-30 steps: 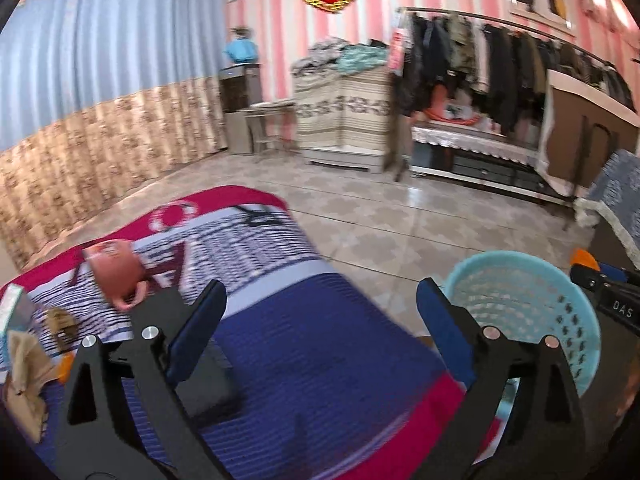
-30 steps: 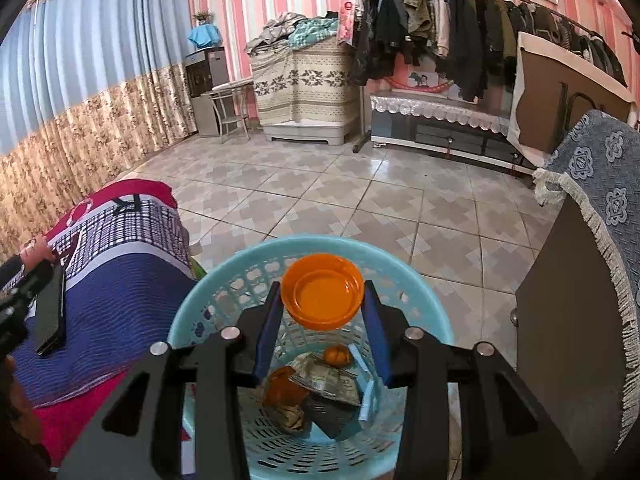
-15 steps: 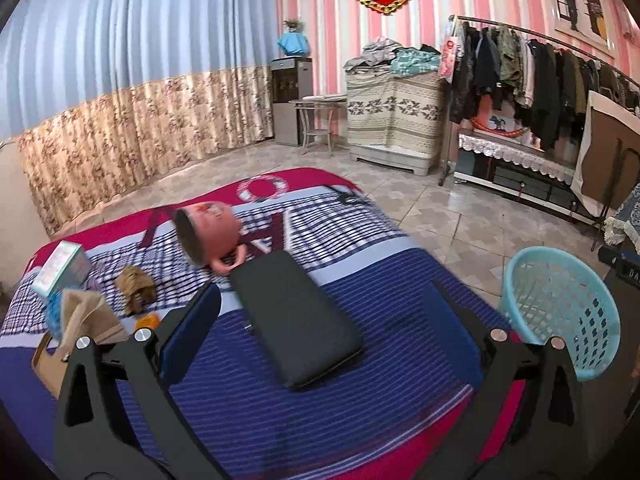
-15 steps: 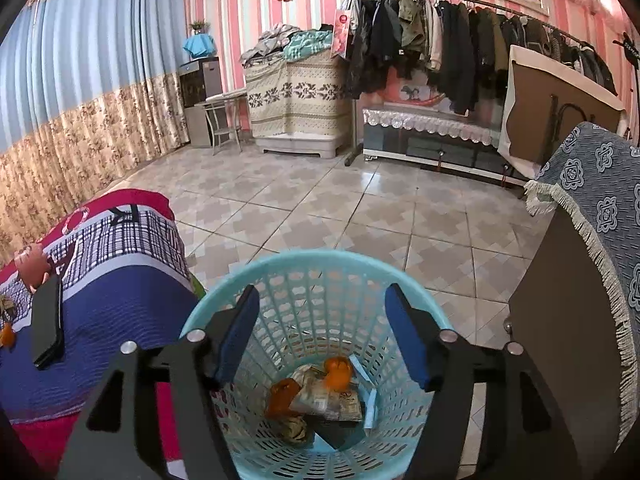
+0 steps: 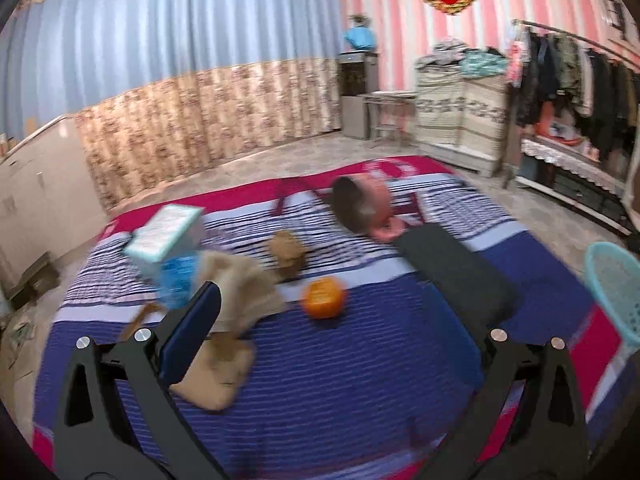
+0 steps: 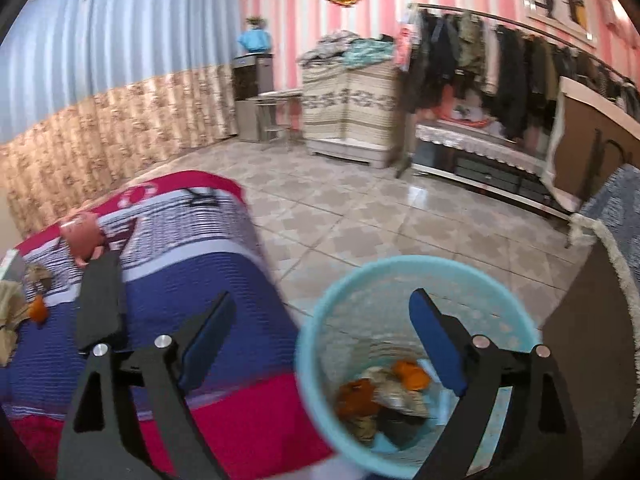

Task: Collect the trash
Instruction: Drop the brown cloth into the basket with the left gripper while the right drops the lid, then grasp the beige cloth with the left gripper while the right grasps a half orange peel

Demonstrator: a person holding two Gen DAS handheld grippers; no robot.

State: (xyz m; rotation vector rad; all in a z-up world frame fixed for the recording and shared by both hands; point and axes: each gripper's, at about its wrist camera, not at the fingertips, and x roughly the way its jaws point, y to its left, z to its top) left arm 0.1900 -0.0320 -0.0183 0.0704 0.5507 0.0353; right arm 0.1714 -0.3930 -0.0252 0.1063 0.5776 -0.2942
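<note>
My left gripper (image 5: 332, 340) is open and empty above the striped bed cover (image 5: 360, 380). An orange lid-like piece (image 5: 323, 299) lies just ahead of it, with a brown crumpled wrapper (image 5: 287, 254) and a beige paper bag (image 5: 236, 300) to its left. My right gripper (image 6: 320, 344) is open and empty at the left rim of the light blue basket (image 6: 400, 276). The basket holds orange pieces (image 6: 408, 374) and crumpled wrappers (image 6: 394, 396).
On the bed lie a black flat case (image 5: 456, 272), a tipped pink mug (image 5: 362, 210) and a blue-white tissue box (image 5: 168, 240). The basket also shows at the right edge of the left wrist view (image 5: 616, 280). A dark cabinet (image 6: 592, 352) stands right of the basket.
My right gripper opened and dropped the orange cap into the basket, then shifted left. My left gripper swung left across the bed toward the trash items.
</note>
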